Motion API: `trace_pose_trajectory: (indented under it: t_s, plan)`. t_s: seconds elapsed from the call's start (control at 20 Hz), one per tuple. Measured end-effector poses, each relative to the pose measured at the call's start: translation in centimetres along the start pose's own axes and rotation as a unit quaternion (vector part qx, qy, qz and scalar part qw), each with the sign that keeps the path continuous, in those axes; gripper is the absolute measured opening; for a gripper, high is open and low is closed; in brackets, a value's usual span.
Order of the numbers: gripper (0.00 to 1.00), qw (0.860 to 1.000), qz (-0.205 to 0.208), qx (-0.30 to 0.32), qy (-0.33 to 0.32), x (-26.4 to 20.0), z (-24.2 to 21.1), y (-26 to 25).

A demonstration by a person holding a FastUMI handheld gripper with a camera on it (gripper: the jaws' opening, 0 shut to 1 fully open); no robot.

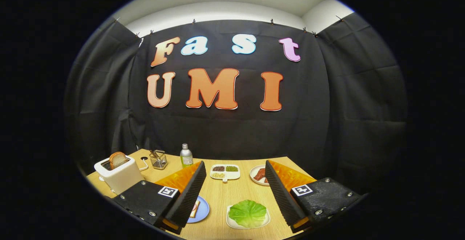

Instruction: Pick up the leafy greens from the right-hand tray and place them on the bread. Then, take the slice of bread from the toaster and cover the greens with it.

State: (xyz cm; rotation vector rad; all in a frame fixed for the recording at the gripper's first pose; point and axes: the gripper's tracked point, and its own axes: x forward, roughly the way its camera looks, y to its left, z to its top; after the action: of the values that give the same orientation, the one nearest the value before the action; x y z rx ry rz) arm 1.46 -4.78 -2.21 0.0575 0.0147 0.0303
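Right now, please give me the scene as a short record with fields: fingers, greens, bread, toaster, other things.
fingers: gripper open, holding nothing, above the table
greens: lettuce leaf on a white tray, between the fingers
bread: partly hidden on a blue plate behind the left finger
toaster: white toaster beyond the left finger, slice sticking up from it
other things: bottle, wire basket, divided dish, plate of meat

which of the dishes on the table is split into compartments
The white divided dish beyond the open fingers, holding grains; the lettuce tray, blue plate and meat plate are undivided.
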Motion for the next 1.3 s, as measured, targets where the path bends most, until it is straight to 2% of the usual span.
trace_pose_trajectory:
  t_s: [0.35, 0.55, 1.3]
  plan:
    - [0.98, 1.0, 0.028, 0.008, 0.011, 0.1, -1.8, -1.2]
    - [0.98, 0.999, 0.021, 0.009, 0.023, 0.8, -3.5, -2.3]
    - [0.98, 0.989, 0.016, -0.036, 0.143, 5.3, -16.1, -2.9]
